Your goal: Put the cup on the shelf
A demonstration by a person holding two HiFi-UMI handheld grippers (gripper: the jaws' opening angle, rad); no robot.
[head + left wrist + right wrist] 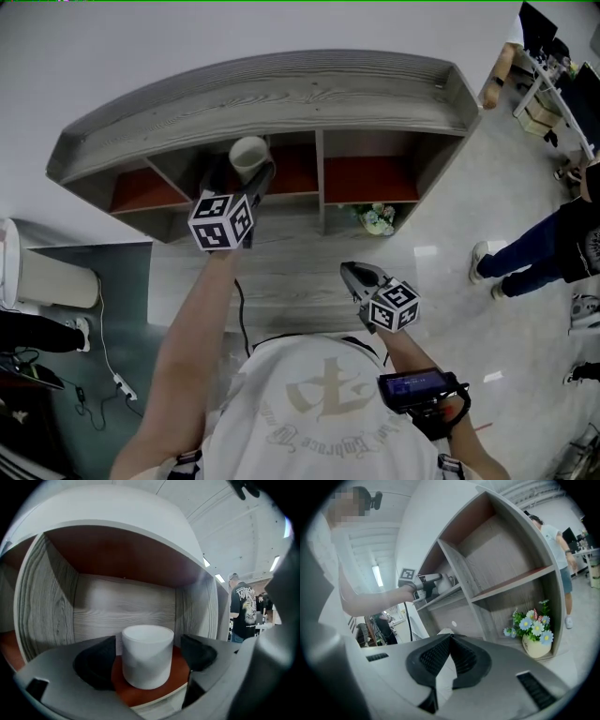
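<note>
White cup (147,656), single, on one grey shelf (281,89)

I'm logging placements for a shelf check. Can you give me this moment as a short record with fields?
cup: upright on the red-brown board of a shelf compartment
left tongs: open, a jaw on each side of the cup
right tongs: shut, empty, short of the shelf
flower pot: in a lower compartment
task: cup placed, tongs not yet withdrawn

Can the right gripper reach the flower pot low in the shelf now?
Probably yes: the flower pot stands at the open front of the shelf, nothing between it and the right gripper, whose jaws are shut.
</note>
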